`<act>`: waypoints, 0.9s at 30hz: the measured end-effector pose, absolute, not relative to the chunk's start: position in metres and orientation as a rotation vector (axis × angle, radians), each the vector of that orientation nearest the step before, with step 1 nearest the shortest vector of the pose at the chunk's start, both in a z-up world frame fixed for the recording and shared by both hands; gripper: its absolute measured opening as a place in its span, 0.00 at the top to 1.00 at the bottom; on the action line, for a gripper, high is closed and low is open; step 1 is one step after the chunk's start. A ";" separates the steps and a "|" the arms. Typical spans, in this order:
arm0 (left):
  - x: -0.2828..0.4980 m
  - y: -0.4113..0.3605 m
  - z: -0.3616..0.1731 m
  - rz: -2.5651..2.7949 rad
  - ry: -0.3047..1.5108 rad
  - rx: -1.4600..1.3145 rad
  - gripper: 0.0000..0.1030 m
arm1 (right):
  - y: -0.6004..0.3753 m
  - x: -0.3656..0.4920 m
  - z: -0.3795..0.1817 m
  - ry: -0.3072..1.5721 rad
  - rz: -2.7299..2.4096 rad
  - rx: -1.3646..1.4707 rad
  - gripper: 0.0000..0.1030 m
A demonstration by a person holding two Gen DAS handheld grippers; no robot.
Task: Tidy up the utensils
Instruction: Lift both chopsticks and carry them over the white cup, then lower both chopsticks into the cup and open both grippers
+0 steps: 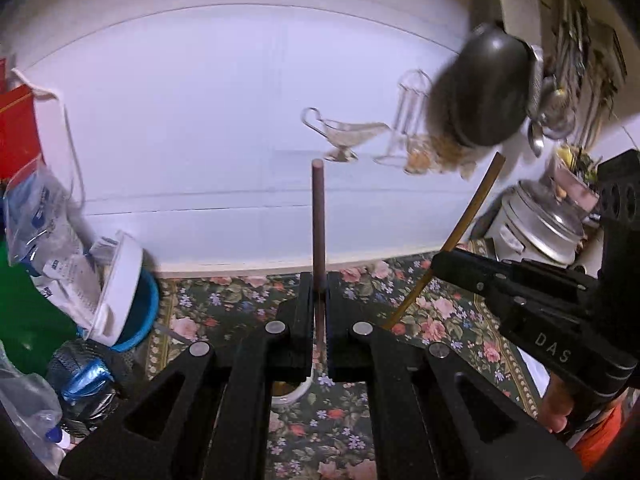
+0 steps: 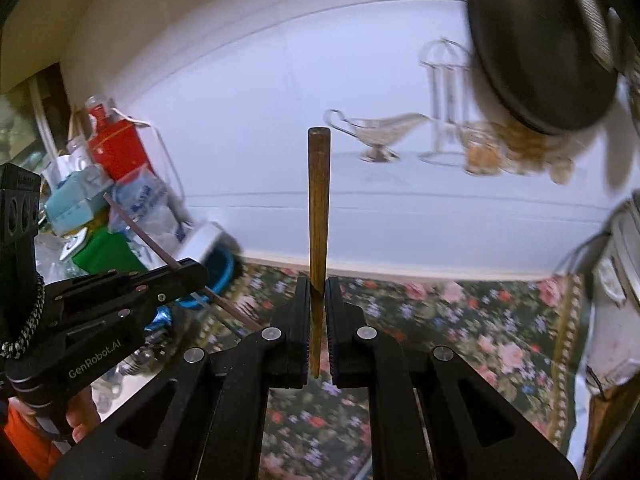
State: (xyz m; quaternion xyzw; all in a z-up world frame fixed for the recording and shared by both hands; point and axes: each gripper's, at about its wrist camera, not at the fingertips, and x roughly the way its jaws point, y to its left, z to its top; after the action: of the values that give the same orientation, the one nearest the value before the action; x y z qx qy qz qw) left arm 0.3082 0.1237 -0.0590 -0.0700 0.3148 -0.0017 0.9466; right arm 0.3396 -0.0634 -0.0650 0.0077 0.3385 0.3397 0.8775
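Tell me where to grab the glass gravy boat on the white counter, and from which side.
Grip the gravy boat by its looped handle, coming from the left in the right wrist view: the handle sticks out that way, clear of the wire stand by the spout. Both claws hold sticks, so one must be freed first.

Behind everything, a white wall point(image 1: 224, 92) with faint panel lines. Below it, a tablecloth point(image 2: 460, 320) with pink roses on dark green. On a pale shelf by the wall, a glass gravy boat point(image 2: 380, 130) and a wire stand point(image 2: 444, 104) (both a little blurred). Upper right, a dark pan point(image 1: 484, 88) hanging. At left, a red box point(image 1: 18, 128) and plastic bags point(image 1: 52, 232), crowded together. Soft, cool indoor light.
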 end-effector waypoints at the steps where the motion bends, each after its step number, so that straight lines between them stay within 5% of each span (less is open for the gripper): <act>1: 0.308 0.129 -0.058 0.005 0.639 -0.144 0.97 | -0.055 0.339 -0.063 0.701 0.720 0.015 0.93; 27: 0.339 0.179 -0.166 0.054 0.869 -0.207 0.97 | 0.045 0.357 -0.167 0.946 0.716 -0.137 0.93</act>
State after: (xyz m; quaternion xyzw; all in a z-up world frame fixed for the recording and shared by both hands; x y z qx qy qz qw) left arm 0.3389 0.1793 -0.1661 -0.1000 0.4200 0.0259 0.9016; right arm 0.3574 0.0453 -0.1673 -0.0647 0.4454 0.3373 0.8268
